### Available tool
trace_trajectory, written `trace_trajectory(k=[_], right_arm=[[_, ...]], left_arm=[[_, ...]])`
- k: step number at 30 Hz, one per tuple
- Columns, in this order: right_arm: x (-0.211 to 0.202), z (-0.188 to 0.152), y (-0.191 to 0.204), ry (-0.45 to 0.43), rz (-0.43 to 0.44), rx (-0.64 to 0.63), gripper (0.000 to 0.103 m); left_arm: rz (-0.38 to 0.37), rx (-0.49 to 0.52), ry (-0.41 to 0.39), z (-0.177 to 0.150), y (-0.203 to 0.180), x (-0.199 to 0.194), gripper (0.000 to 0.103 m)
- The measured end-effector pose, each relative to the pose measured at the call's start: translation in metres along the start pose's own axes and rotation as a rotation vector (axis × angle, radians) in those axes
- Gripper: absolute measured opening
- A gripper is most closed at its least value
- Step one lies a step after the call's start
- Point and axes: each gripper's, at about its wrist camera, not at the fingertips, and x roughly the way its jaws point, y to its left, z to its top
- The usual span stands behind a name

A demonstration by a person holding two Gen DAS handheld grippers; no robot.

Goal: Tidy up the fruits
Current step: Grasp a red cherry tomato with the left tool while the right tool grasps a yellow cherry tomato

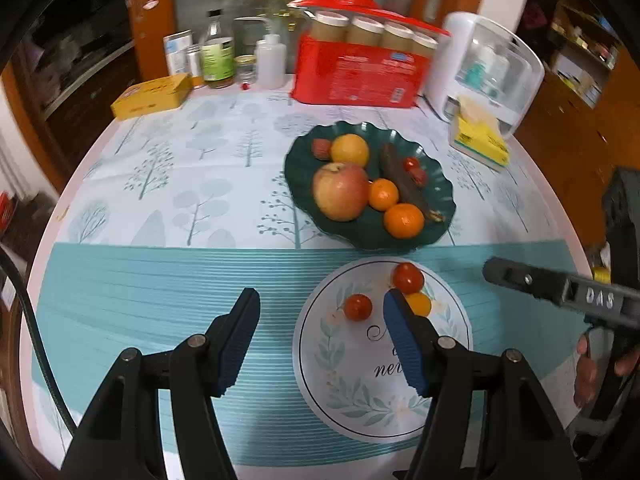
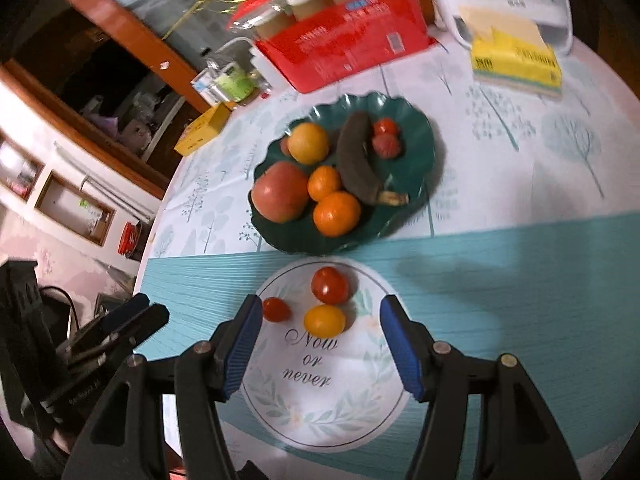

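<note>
The right gripper (image 2: 316,340) hangs over the white plate (image 2: 360,408) with its jaws apart and nothing between the pads; the yellow cherry tomato (image 2: 324,320) lies just ahead of the gap. To do this step well, I judge it should come down with the tomato centred between the pads and close softly, because such a fruit is round, rolls easily and has thin skin. The larger red tomato (image 2: 330,285) sits close behind it and the small red tomato (image 2: 276,309) is just beside the left pad, so the approach must not push them. The left gripper (image 1: 318,332) is also half open and empty, over the worktop (image 1: 160,300) at the plate's edge. Beyond the plate, the green dish (image 2: 416,176) holds 1 apple (image 2: 280,192), oranges and 1 dark banana (image 2: 356,156).
</note>
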Motion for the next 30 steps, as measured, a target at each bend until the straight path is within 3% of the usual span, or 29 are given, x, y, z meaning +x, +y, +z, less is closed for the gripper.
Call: trace_trajectory(k=[13,30], right_arm=[[0.042,-0.017,-0.008,0.096,-0.053,0.267,0.061],[0.084,-0.026,0.006,0.199,-0.185,0.356,0.061]], left_arm=[[-0.102,0.226,0.068,0.0,-0.011,0.045,0.063],[-0.211,0.35,0.145,-0.008,-0.022,0.11,0.063]])
